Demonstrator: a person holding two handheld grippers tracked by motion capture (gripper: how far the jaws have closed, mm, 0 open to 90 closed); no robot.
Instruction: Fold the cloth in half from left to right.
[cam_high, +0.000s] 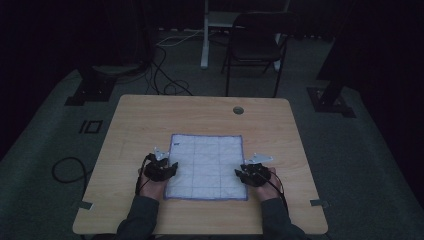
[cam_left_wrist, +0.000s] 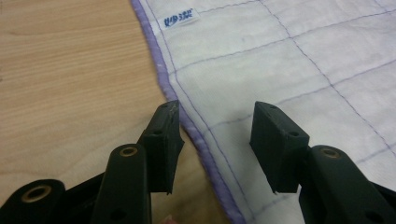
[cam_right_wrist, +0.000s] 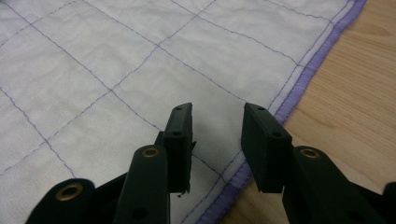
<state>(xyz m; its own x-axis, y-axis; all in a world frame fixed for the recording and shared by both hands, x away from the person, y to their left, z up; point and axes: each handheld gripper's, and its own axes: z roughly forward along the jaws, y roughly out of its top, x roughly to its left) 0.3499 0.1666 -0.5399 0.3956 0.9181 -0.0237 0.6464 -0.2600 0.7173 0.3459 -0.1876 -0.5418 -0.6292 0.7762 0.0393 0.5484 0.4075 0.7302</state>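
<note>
Both tongs, left (cam_left_wrist: 217, 144) and right (cam_right_wrist: 217, 147), gape empty over the cloth's (cam_high: 207, 165) side edges, seemingly about to pinch them.

I count one white quilted cloth (cam_high: 206, 166) with one small label (cam_left_wrist: 179, 17) on my one desk (cam_high: 150, 115), my two claws, left (cam_high: 172, 168) and right (cam_high: 241, 174), and one chair (cam_high: 255, 45) beyond.

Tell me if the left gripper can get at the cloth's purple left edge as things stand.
Probably yes. The left gripper has open jaws astride the cloth's purple edge, with nothing between them and bare table beside it.
</note>
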